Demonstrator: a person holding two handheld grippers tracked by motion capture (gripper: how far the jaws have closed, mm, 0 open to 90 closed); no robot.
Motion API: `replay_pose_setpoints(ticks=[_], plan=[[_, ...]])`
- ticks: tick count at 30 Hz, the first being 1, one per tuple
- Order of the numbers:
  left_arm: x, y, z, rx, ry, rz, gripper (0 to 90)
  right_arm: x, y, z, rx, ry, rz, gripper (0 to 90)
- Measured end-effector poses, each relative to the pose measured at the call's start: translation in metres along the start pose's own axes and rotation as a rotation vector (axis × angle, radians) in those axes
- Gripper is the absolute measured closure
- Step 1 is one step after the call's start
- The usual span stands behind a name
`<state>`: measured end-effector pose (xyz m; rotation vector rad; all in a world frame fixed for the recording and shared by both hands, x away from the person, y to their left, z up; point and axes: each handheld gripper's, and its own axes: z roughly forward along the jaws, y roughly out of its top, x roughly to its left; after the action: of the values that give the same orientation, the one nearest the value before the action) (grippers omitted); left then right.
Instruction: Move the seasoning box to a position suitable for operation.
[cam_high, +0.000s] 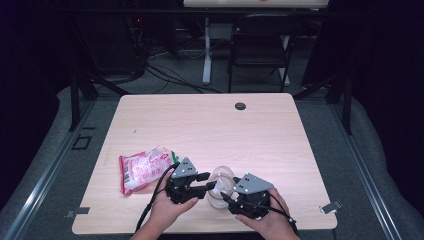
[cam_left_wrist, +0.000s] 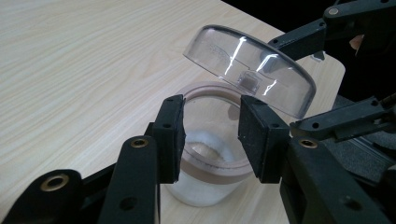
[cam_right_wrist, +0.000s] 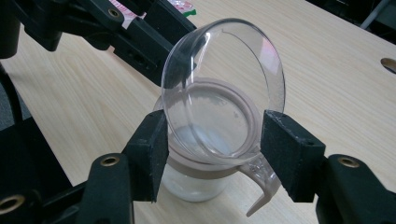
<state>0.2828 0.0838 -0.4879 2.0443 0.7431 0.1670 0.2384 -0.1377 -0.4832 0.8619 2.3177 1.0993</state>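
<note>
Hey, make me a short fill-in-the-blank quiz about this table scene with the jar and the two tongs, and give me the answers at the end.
1. The clear lid of the jar is tilted ____ on its hinge.
2. The powder inside the jar is ____ in colour.
3. The red and white bag lies on the table on the side of the ____ tongs.
4. The band around the jar's mouth is ____.

Missing words: open; white; left; brown
</note>
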Motion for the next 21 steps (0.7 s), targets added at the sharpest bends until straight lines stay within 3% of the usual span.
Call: replay_pose_setpoints(ticks=[14,21], plan=[[0.003,-0.007,0.014,0.046,0.05,0.016,59.5,-0.005,0.002,-0.006,-0.012,0.011,0.04,43.5],[0.002,-0.009,0.018,0.064,0.058,0.023,65.0,-0.008,0.0,-0.008,-0.012,0.009,0.051,45.3]])
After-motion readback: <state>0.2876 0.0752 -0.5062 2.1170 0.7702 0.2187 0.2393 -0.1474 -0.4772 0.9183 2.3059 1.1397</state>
